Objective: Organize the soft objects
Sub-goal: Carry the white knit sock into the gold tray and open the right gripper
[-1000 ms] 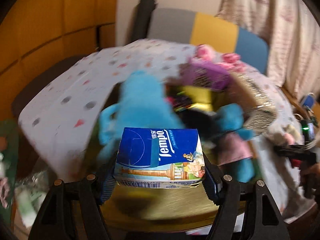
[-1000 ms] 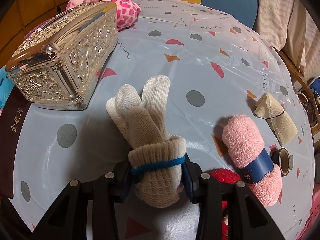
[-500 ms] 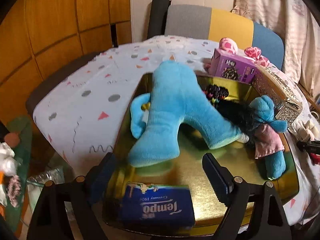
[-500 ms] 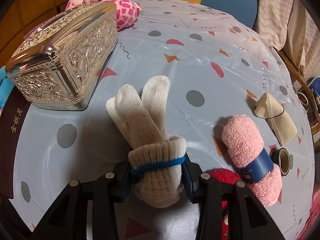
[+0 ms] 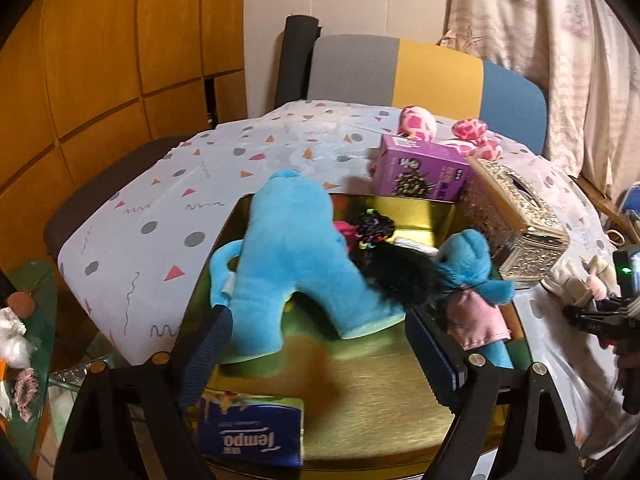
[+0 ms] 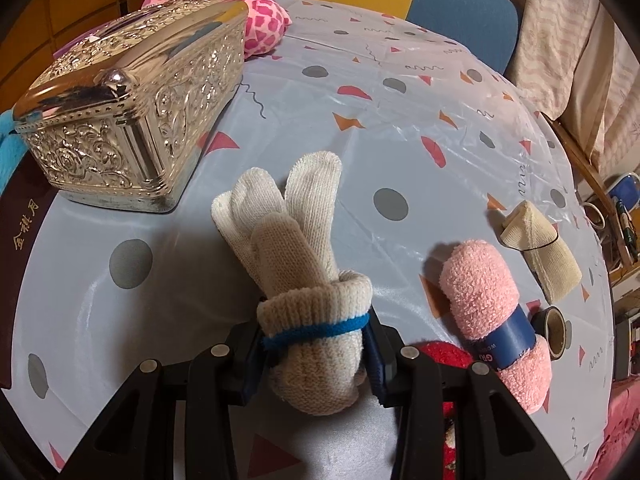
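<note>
A blue Tempo tissue pack (image 5: 250, 430) lies at the near edge of the gold tray (image 5: 360, 420). Above it my left gripper (image 5: 320, 354) stands open, holding nothing. Farther in on the tray lie a big blue plush toy (image 5: 296, 264), a black fuzzy thing (image 5: 404, 272) and a small blue plush in a pink dress (image 5: 474, 292). In the right wrist view my right gripper (image 6: 316, 350) is shut on a rolled pair of cream knit gloves (image 6: 304, 272) bound with a blue band, resting on the tablecloth.
A silver embossed box (image 6: 128, 120) stands left of the gloves, with a pink spotted plush (image 6: 260, 24) behind it. A pink towel roll (image 6: 492, 312), a beige roll (image 6: 540, 248), a tape ring (image 6: 554, 330) and something red (image 6: 440, 354) lie to the right. A purple box (image 5: 420, 170) sits behind the tray.
My left gripper let go of the tissue pack, which now lies on the tray's near edge, and its jaws spread wide. The right gripper kept still on the gloves.
</note>
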Motion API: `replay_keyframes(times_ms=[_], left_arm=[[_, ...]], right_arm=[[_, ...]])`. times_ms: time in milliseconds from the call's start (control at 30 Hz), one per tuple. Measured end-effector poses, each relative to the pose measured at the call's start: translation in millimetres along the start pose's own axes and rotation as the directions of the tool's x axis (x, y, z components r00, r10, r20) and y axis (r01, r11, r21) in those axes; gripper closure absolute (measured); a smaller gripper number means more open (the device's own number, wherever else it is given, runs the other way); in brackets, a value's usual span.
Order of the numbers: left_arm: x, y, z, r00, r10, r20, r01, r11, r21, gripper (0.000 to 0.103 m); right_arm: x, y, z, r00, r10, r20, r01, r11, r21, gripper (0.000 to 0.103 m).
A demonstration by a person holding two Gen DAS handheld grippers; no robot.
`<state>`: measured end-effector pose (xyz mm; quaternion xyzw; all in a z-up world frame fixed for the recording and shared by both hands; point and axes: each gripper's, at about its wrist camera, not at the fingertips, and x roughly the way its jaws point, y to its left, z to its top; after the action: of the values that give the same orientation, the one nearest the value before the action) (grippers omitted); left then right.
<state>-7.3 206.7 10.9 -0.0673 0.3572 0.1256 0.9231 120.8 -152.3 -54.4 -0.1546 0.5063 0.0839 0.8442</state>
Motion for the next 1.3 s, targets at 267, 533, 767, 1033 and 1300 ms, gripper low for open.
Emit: replay_keyframes(times_ms=[267,533,767,1033,1300], left_arm=[[-1.1,-8.2,-5.2,0.999,-0.037,-0.004,0.037,0.999,0.027,0.014],[2.4,3.3,-6.1,0.999,-0.032,0.000,0.032,0.999,-0.004,0.014],[4.2,22.8,-6.8,1.000,-0.007,0.008,0.007,0.999,-0.054,0.014],[-4.1,80.4,2.8,0.993,0.102,0.055,-0.090,0.977,-0.194,0.014],[-6.0,119.4,-0.1,0.986,0.163,0.044,-0.144,0.948,-0.285,0.014]], right_arm=[[-9.7,-5.4,-1.2,0.993,0.088,-0.081,-0.073,0.982,0.173,0.064],[-69.2,16.2,-6.1,0.974,0.215,0.068,-0.225,0.944,0.242,0.064],[-126.4,79.2,7.9,0.903,0.383,0.195,-0.402,0.913,0.071,0.064],[-135.3,204.6,27.9,0.824,0.554,0.120,-0.534,0.829,-0.166,0.064],[-76.7,310.1,23.4,0.854,0.508,-0.113,-0.517,0.802,-0.299,0.061]])
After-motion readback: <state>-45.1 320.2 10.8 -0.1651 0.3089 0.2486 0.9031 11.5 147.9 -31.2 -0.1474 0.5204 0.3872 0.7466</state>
